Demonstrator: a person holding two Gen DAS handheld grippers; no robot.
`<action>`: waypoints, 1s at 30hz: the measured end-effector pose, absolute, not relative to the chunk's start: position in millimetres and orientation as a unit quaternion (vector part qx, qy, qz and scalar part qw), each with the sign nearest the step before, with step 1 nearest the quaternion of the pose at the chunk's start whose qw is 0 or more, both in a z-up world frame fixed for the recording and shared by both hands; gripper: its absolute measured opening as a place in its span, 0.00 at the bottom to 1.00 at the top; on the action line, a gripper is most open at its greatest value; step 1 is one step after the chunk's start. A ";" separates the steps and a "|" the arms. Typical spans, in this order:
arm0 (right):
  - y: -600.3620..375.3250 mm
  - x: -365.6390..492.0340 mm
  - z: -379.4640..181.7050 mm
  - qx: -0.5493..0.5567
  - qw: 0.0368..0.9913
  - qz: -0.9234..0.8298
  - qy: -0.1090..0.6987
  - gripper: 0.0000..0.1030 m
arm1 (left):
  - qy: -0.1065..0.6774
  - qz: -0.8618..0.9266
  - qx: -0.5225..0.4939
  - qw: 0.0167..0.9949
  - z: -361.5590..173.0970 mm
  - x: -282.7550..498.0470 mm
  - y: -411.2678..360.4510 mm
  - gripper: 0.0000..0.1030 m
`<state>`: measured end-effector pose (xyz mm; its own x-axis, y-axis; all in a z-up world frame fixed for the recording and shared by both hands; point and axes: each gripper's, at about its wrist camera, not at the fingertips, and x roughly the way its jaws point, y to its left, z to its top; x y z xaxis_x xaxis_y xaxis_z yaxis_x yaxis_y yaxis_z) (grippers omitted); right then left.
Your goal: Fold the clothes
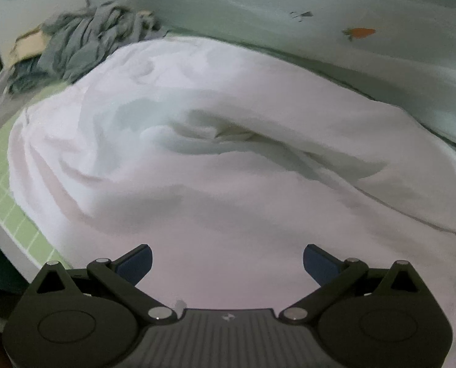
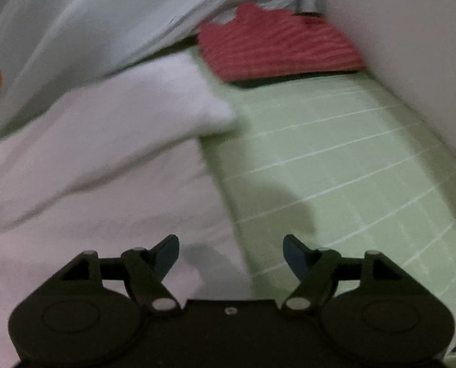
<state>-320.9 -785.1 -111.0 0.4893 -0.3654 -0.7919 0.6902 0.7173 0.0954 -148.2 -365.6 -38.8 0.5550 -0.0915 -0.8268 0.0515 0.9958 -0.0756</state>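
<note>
Two open tongs (image 1: 227, 262) (image 2: 231, 253), white garment (image 1: 215, 165), no legible writing

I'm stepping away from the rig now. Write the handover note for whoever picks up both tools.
Left tool: open, empty, above the white garment.
Right tool: open, empty, over the garment's right edge.
White garment: rumpled on the green grid mat, not folded.
Red striped cloth: lying flat at the far right of the mat.
Grey clothes: heaped far left, untouched.
Left: flatten and fold white garment, then the heap.

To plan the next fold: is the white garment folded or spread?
Spread but rumpled: the white garment covers the green mat loosely, with deep wrinkles and no neat fold.
</note>
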 end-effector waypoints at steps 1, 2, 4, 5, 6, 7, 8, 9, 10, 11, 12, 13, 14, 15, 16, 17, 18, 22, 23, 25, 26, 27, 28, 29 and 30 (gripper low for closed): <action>-781.6 -319.0 -113.4 0.200 0.839 -0.319 0.394 0.78 | 0.466 -0.044 -0.015 0.884 -36.1 -149.3 -368.2 1.00; -779.2 -317.1 -114.2 0.196 0.838 -0.324 0.393 0.80 | 0.463 -0.044 -0.009 0.885 -33.9 -150.6 -369.5 1.00; -777.5 -314.4 -114.0 0.189 0.834 -0.327 0.402 0.78 | 0.458 -0.042 0.000 0.888 -30.4 -153.6 -368.6 1.00; -776.7 -314.4 -113.2 0.185 0.833 -0.326 0.407 0.67 | 0.456 -0.041 0.005 0.889 -28.6 -155.1 -368.1 1.00; -775.3 -315.1 -111.1 0.181 0.834 -0.325 0.408 0.57 | 0.455 -0.038 0.005 0.890 -27.2 -156.8 -366.6 1.00; -775.1 -315.8 -109.7 0.183 0.835 -0.320 0.408 0.33 | 0.454 -0.036 0.004 0.890 -26.5 -158.3 -365.0 1.00; -775.7 -316.3 -108.9 0.188 0.837 -0.315 0.407 0.17 | 0.454 -0.035 0.002 0.891 -26.2 -159.4 -362.8 1.00; -776.3 -316.8 -108.1 0.193 0.838 -0.309 0.407 0.13 | 0.454 -0.032 -0.002 0.890 -26.3 -160.2 -360.9 1.00; -776.9 -317.3 -107.3 0.198 0.839 -0.303 0.406 0.10 | 0.455 -0.029 -0.005 0.890 -26.6 -160.4 -358.7 1.00; -776.7 -318.7 -106.0 0.196 0.841 -0.303 0.403 0.09 | 0.456 -0.027 -0.010 0.889 -27.1 -160.2 -357.0 1.00; -776.0 -320.7 -104.5 0.191 0.842 -0.307 0.400 0.08 | 0.457 -0.025 -0.014 0.889 -27.2 -159.9 -355.7 1.00; -775.4 -322.6 -102.9 0.186 0.844 -0.310 0.397 0.08 | 0.456 -0.024 -0.015 0.890 -26.7 -160.6 -354.1 1.00; -776.2 -324.9 -100.0 0.182 0.844 -0.319 0.391 0.07 | 0.454 -0.023 -0.016 0.890 -26.2 -161.4 -352.5 1.00; -778.5 -326.5 -96.4 0.176 0.842 -0.332 0.386 0.07 | 0.453 -0.021 -0.016 0.891 -25.7 -162.1 -350.9 1.00; -781.2 -327.6 -92.9 0.167 0.840 -0.346 0.383 0.07 | 0.452 -0.020 -0.017 0.892 -25.3 -162.8 -349.3 1.00; -784.0 -328.7 -89.4 0.158 0.838 -0.360 0.378 0.07 | 0.450 -0.019 -0.018 0.892 -24.8 -163.5 -347.8 1.00; -789.4 -329.1 -88.8 0.152 0.834 -0.372 0.378 0.07 | 0.449 -0.018 -0.018 0.893 -24.3 -164.3 -346.2 1.00; -824.3 -336.6 -100.6 0.212 0.813 -0.393 0.375 0.10 | 0.454 -0.016 -0.020 0.891 -27.3 -167.2 -340.0 1.00; -827.5 -343.5 -100.7 0.237 0.811 -0.392 0.365 0.16 | 0.454 -0.015 -0.020 0.890 -28.1 -167.6 -338.4 1.00; -827.4 -360.0 -97.1 0.277 0.809 -0.392 0.340 0.37 | 0.456 -0.012 -0.024 0.890 -29.7 -167.3 -334.3 1.00; -827.4 -368.3 -95.2 0.297 0.807 -0.392 0.327 0.54 | 0.456 -0.010 -0.026 0.890 -30.3 -167.4 -333.1 1.00; -827.3 -376.6 -93.4 0.317 0.805 -0.392 0.314 0.62 | 0.455 -0.009 -0.028 0.890 -30.9 -167.6 -332.0 1.00; -824.6 -384.3 -91.7 0.334 0.803 -0.391 0.302 0.74 | 0.455 -0.007 -0.031 0.890 -31.5 -167.8 -330.9 1.00; -819.6 -394.5 -91.6 0.352 0.800 -0.390 0.288 0.79 | 0.456 -0.007 -0.031 0.890 -32.7 -167.6 -330.7 1.00; -814.2 -406.2 -92.2 0.372 0.797 -0.388 0.274 0.79 | 0.457 -0.006 -0.031 0.889 -33.8 -167.4 -330.5 1.00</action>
